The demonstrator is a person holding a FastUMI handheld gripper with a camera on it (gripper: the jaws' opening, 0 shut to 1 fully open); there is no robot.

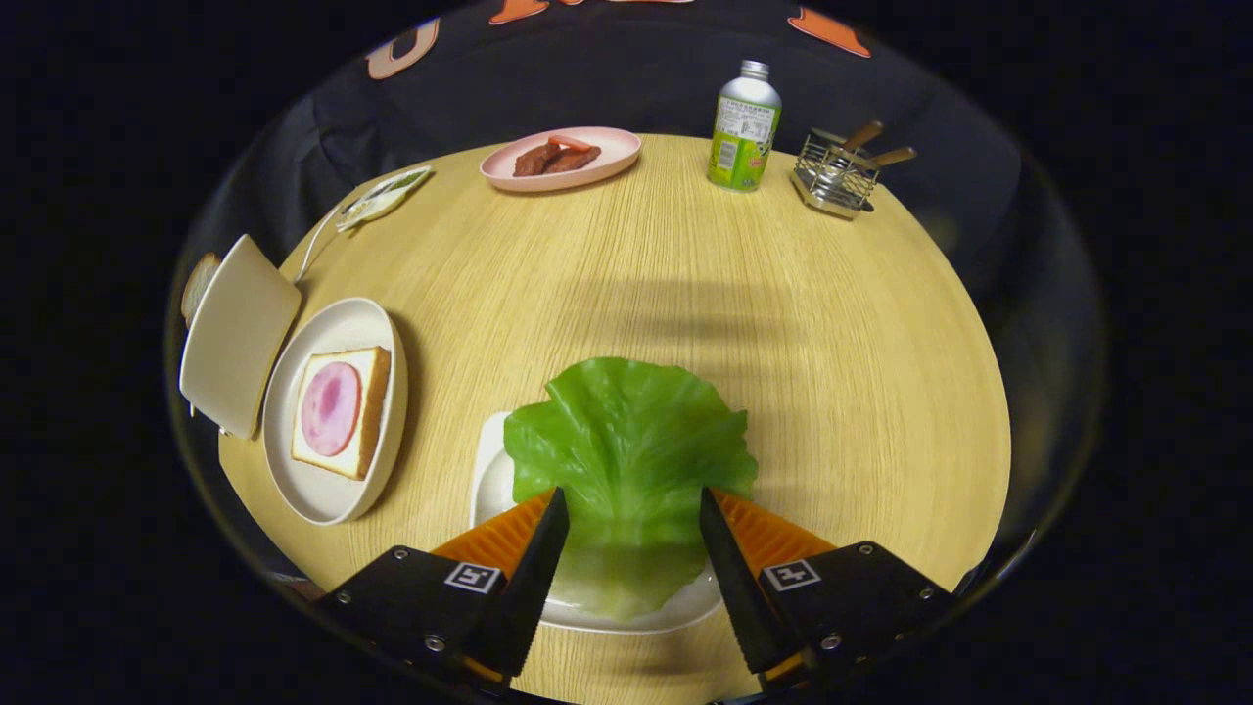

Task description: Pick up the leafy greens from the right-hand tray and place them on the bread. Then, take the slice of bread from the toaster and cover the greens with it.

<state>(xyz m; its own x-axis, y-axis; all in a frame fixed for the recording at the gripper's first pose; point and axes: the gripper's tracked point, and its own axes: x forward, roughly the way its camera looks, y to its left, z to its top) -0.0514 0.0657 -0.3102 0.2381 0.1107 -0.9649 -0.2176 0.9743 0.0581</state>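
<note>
So the gripper (631,501) has its fingers spread wide apart, one on each side of the leafy greens (631,450), which lie on a small white tray (487,480) on the wooden table (685,284). Off to the left there's a plate (294,480) with the bread (343,409) and a round ham slice (331,406) on it, and the toaster (235,333) sits just beyond that with a bread slice (199,284) poking out.

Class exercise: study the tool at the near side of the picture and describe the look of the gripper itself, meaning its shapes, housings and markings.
The gripper has two tapering, wedge-shaped fingers with ribbed outer faces. Each finger springs from a black, boxy housing fastened with small round screws. On top of each housing sits a square black-and-white marker tag.
</note>
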